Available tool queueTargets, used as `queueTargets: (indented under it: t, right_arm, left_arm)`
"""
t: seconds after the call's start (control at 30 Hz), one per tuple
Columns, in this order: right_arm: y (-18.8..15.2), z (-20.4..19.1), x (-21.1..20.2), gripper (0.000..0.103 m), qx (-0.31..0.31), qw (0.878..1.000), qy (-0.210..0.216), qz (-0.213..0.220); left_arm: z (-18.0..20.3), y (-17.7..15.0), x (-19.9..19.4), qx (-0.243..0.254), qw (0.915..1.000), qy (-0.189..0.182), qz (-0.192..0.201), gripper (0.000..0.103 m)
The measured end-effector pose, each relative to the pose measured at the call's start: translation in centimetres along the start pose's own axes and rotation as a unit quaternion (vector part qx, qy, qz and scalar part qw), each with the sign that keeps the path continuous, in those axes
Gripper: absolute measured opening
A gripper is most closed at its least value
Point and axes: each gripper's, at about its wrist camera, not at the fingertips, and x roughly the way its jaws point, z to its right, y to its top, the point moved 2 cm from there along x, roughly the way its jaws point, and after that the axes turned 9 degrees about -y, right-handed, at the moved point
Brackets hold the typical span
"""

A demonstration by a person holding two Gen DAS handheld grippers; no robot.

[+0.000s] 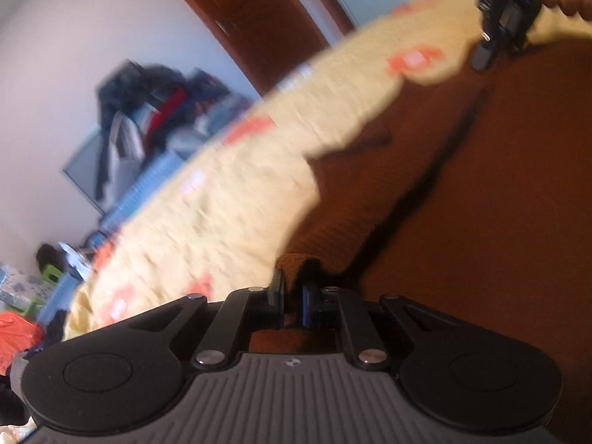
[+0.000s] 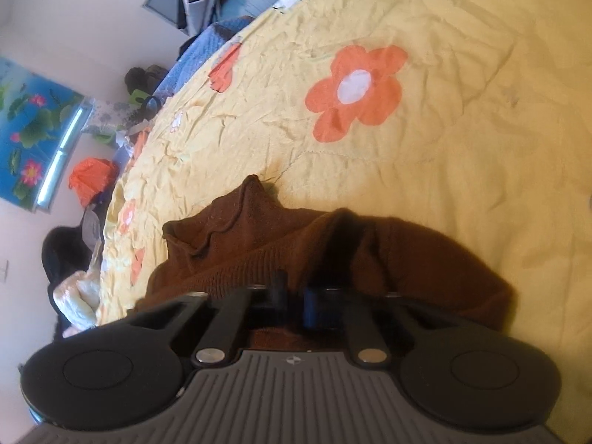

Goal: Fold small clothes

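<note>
A small brown knitted sweater (image 1: 481,192) hangs and lies over a yellow bedsheet with orange flowers (image 1: 236,192). My left gripper (image 1: 294,288) is shut on a corner of the sweater's edge. My right gripper also shows in the left wrist view (image 1: 484,55), at the top right, pinching the sweater's far edge. In the right wrist view the sweater (image 2: 425,251) is bunched in front of my right gripper (image 2: 294,296), which is shut on its ribbed edge. The yellow sheet (image 2: 444,129) spreads beyond it.
A pile of dark clothes (image 1: 148,111) sits past the bed's far edge by the wall. A brown wooden door (image 1: 259,18) stands behind. An orange bag (image 2: 92,179) and clutter lie on the floor beside the bed. A blue flower poster (image 2: 29,129) hangs on the wall.
</note>
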Motion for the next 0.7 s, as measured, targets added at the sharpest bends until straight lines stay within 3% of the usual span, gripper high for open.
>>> queueTargets:
  t: [0.07, 0.17, 0.23, 0.27, 0.3, 0.33, 0.37, 0.4, 0.43, 0.47, 0.5, 0.63, 0.7]
  right_arm:
    - [0.5, -0.3, -1.5, 0.015, 0.001, 0.999, 0.030, 0.030]
    - [2.5, 0.4, -3.2, 0.016, 0.033, 0.996, 0.049, 0.073]
    - [3.4, 1.3, -2.8, 0.025, 0.062, 0.994, 0.048, 0.082]
    - [3.4, 1.7, -2.5, 0.046, 0.073, 0.992, 0.051, 0.089]
    - [3.1, 1.9, -2.4, 0.062, 0.079, 0.992, 0.046, 0.091]
    - [2.7, 1.9, -2.5, 0.087, 0.079, 0.992, 0.032, 0.089]
    - [2.0, 1.7, -3.0, 0.090, 0.066, 0.993, 0.024, 0.095]
    - [1.3, 1.3, -3.8, 0.089, 0.042, 0.994, 0.025, 0.102]
    - [0.4, 1.0, -4.6, 0.089, 0.021, 0.994, 0.021, 0.106]
    - [-0.6, 1.0, -5.6, 0.089, 0.004, 0.993, 0.010, 0.114]
    - [-1.7, 1.1, -6.5, 0.088, -0.013, 0.993, -0.006, 0.121]
    - [-6.3, 2.4, -8.9, 0.083, -0.071, 0.986, -0.098, 0.115]
    - [-8.6, 3.1, -9.0, 0.082, -0.080, 0.985, -0.117, 0.094]
  left_arm:
    - [-1.7, 1.5, 0.2, -0.042, 0.9989, 0.009, 0.020, 0.007]
    - [-4.6, 2.9, 2.2, -0.112, 0.9934, 0.019, 0.015, 0.011]
    - [-5.8, 3.0, 2.6, -0.160, 0.9867, 0.025, 0.019, 0.014]
    - [-6.4, 2.8, 2.6, -0.185, 0.9824, 0.021, 0.014, 0.022]
    - [-6.8, 2.4, 2.3, -0.213, 0.9770, 0.016, 0.004, 0.037]
    - [-7.1, 1.7, 1.7, -0.239, 0.9710, 0.013, -0.003, 0.047]
    - [-7.2, 0.7, 0.6, -0.258, 0.9660, 0.009, 0.001, 0.070]
    - [-7.1, -0.4, -0.7, -0.276, 0.9612, 0.010, 0.011, 0.083]
    - [-7.1, -1.6, -2.2, -0.299, 0.9542, 0.008, 0.018, 0.084]
    - [-7.0, -2.9, -3.5, -0.328, 0.9444, -0.006, 0.020, 0.084]
    - [-7.0, -4.3, -4.7, -0.368, 0.9293, -0.028, 0.019, 0.084]
    - [-5.7, -10.1, -8.4, -0.530, 0.8403, -0.112, 0.008, 0.083]
    - [-4.4, -11.4, -9.0, -0.569, 0.8070, -0.159, 0.000, 0.082]
